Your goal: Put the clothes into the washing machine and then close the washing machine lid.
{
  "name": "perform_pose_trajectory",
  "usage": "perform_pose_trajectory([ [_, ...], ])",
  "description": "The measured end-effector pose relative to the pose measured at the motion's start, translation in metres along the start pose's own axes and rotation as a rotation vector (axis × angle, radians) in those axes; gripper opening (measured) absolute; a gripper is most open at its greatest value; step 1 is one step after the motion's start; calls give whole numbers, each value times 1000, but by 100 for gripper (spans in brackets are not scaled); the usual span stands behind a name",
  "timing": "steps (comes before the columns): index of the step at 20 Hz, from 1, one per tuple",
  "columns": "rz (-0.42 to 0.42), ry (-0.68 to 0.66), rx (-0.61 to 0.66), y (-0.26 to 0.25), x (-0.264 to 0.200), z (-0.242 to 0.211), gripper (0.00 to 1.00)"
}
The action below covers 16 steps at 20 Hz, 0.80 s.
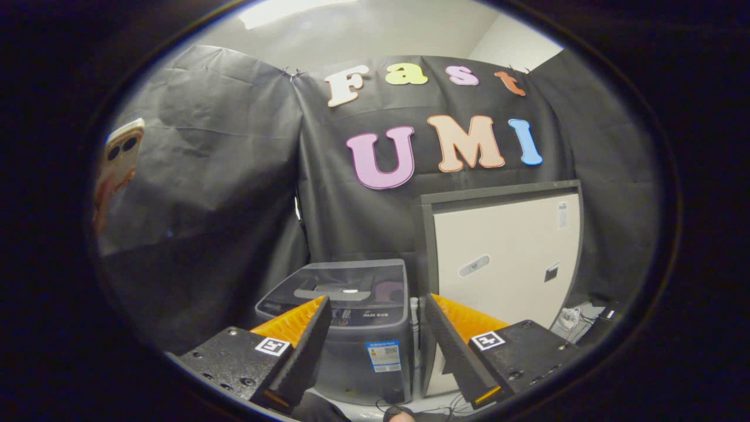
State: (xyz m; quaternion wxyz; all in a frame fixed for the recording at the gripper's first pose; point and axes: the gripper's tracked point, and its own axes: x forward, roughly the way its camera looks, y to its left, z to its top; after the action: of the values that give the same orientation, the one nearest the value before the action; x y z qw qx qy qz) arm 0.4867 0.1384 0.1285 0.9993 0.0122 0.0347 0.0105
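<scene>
Your fingers (375, 328) stand wide and empty before the washing machine (345, 328), whose lid (345, 284) lies shut; clothes inside can't be told.

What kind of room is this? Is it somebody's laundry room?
Probably a recording booth, not a home: black cloth wall, a small washing machine beside a pale cabinet, and the open hand-held gripper.
</scene>
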Motion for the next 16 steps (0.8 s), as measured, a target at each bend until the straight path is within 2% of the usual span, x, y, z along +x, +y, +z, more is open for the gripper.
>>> perform_pose_trajectory([
  [3, -27, 14, -6, -13, -10, -11, 97],
  [9, -24, -22, 129, -3, -20, -19, 97],
  [11, -10, 34, 124, 2, -37, -38, 96],
  [16, -22, 5, 65, -7, -38, -35, 97],
])
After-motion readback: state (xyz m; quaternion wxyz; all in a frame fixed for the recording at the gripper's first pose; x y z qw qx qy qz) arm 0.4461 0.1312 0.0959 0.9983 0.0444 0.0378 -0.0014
